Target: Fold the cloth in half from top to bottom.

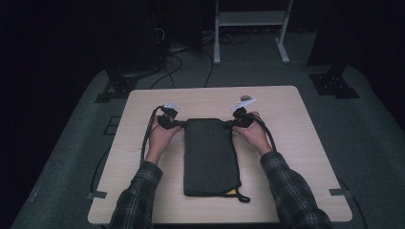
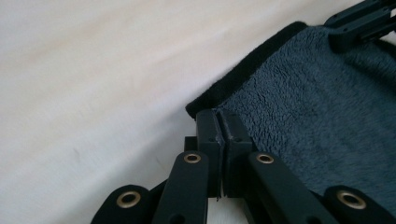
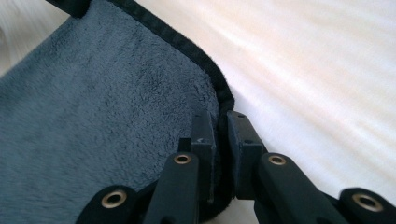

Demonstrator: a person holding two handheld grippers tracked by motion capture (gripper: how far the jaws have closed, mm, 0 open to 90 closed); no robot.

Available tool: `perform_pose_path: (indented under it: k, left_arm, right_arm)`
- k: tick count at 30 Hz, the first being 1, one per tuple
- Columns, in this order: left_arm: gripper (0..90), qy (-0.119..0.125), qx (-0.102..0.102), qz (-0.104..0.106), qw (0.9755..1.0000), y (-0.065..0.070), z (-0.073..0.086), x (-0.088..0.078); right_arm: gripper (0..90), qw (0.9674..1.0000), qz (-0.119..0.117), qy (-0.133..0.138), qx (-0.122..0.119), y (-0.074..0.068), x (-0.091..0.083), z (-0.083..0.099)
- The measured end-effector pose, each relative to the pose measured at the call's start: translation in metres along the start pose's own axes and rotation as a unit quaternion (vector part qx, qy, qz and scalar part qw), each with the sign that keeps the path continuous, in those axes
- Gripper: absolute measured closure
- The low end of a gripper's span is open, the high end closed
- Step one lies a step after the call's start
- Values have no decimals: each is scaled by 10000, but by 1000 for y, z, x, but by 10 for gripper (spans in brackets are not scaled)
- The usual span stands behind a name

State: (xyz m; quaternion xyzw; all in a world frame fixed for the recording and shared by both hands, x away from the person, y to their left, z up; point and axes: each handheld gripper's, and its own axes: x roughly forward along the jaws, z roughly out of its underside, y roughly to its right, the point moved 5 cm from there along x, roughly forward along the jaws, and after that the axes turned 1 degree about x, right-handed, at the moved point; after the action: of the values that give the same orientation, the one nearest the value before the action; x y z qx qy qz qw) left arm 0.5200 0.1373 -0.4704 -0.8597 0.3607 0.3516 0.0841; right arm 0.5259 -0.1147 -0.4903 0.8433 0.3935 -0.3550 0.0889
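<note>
Two grippers were clamped on the far corners of a dark grey towel (image 1: 210, 157) that lay folded lengthwise in the middle of the table (image 1: 296, 157). In the high view, the left gripper (image 1: 179, 125) met the towel at its far left corner and the right gripper (image 1: 230, 124) met it at its far right corner, each held by a hand reaching in from the near side in a plaid sleeve (image 1: 138, 195).

In the left gripper view, the jaws stood pressed together on the towel's black-edged corner (image 2: 205, 105), the fleecy cloth (image 2: 317, 116) spreading away to the right over the pale tabletop (image 2: 93, 93). The other gripper showed at the upper right, on the far corner.

In the right gripper view, the jaws were nipped on the towel's hemmed edge (image 3: 219, 93), with a thin strip of the cloth between the pads.

At the towel's near end, a yellow tag (image 1: 231, 192) and a small black loop (image 1: 243, 198) stuck out.

A white-framed stand (image 1: 250, 28) stood on the floor beyond the table.
</note>
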Motion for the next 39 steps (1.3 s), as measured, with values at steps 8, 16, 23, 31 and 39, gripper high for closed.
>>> perform_pose_path:
  k: [8,16,23,31,39]
  left_arm:
    - [882,416,324,-12,9986,4,-24,-37]
    - [880,518,576,293,9966,22,-13,-56]
    - [879,546,572,633,9949,41,10,-67]
    - [880,564,575,821,9934,59,35,-77]
    - [880,529,611,975,9919,80,56,-92]
  right_arm:
    - [814,9984,-80,518,-216,-9,-35,-33]
    - [813,9965,-330,665,-387,-27,-52,-19]
    - [812,9947,-556,743,-437,-44,-63,5]
    - [811,9934,-735,744,-476,-61,-71,27]
    - [810,9917,-821,788,-593,-85,-85,48]
